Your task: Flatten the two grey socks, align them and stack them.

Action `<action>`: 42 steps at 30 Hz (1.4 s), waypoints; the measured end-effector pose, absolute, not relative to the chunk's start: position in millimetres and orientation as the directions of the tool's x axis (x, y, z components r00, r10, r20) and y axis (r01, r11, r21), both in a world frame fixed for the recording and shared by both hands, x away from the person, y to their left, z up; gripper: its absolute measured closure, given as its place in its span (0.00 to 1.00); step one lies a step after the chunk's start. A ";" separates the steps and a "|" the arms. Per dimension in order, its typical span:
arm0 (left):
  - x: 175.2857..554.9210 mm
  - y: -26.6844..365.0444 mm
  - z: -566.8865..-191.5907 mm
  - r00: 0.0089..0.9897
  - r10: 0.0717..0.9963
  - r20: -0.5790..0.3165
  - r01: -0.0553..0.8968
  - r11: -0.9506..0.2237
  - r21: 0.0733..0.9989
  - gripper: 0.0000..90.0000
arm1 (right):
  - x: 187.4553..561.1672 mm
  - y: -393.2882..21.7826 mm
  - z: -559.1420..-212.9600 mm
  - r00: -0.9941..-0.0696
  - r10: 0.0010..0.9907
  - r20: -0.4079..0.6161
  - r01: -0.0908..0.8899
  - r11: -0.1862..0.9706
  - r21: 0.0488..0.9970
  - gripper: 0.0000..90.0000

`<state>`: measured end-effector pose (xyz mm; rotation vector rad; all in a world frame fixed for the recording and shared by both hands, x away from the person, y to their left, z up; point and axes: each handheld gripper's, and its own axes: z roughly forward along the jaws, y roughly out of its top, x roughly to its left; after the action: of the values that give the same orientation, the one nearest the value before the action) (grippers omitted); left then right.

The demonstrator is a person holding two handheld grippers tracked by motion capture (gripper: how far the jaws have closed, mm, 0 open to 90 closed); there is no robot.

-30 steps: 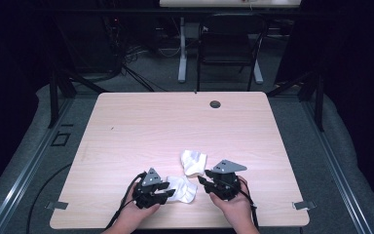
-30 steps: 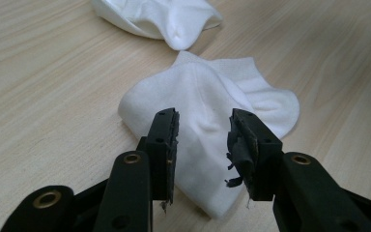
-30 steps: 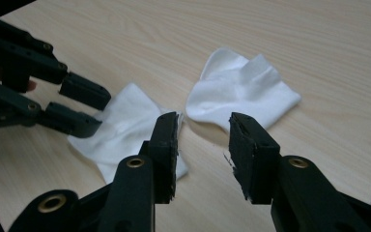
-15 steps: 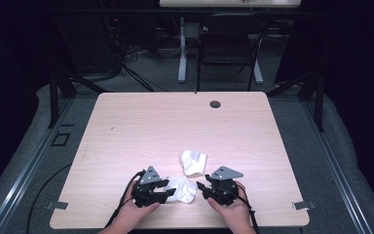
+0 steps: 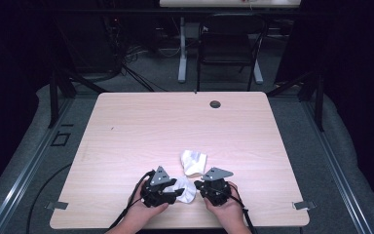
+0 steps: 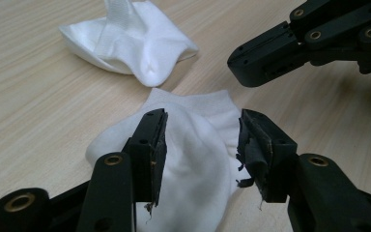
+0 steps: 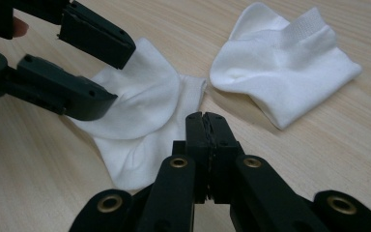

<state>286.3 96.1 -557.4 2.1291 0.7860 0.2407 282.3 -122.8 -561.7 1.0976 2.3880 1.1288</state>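
Two white socks lie on the counter (image 5: pixel 126 126): the near sock (image 6: pixel 193 159) between both grippers, the far sock (image 7: pixel 282 63) just beyond. The left gripper (image 6: pixel 200 145) has just been opening, jaws astride the near sock without pressing it. The right gripper (image 7: pixel 206 126) has just clenched at that sock's edge; whether cloth is caught cannot be told. Likely next: a firm pinch to flatten it.

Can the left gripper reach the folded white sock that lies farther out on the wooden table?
Probably yes. The folded white sock lies just beyond the left gripper, with bare wooden table around it; only the nearer white sock sits between its open jaws.
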 end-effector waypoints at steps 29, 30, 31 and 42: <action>285.4 91.4 -570.4 0.774 0.629 -0.074 0.464 -0.483 0.743 0.97 | 288.3 -108.6 -579.5 -0.696 0.716 0.058 0.523 0.449 0.724 0.99; 285.1 92.6 -569.0 0.775 0.627 -0.076 0.462 -0.481 0.745 0.97 | 287.8 -108.8 -579.0 -0.698 0.714 0.052 0.523 0.459 0.719 0.99; 284.6 94.2 -567.2 0.776 0.626 -0.076 0.460 -0.479 0.748 0.97 | 287.8 -108.8 -579.0 -0.698 0.714 0.052 0.523 0.459 0.719 0.99; 286.8 126.5 -550.5 0.744 0.663 -0.085 0.482 -0.444 0.756 0.96 | 287.8 -112.5 -579.4 -0.687 0.724 0.063 0.533 0.443 0.721 0.98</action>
<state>286.8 126.5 -550.5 2.1274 0.8583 0.2838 287.8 -112.5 -579.4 1.0880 2.4424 1.0824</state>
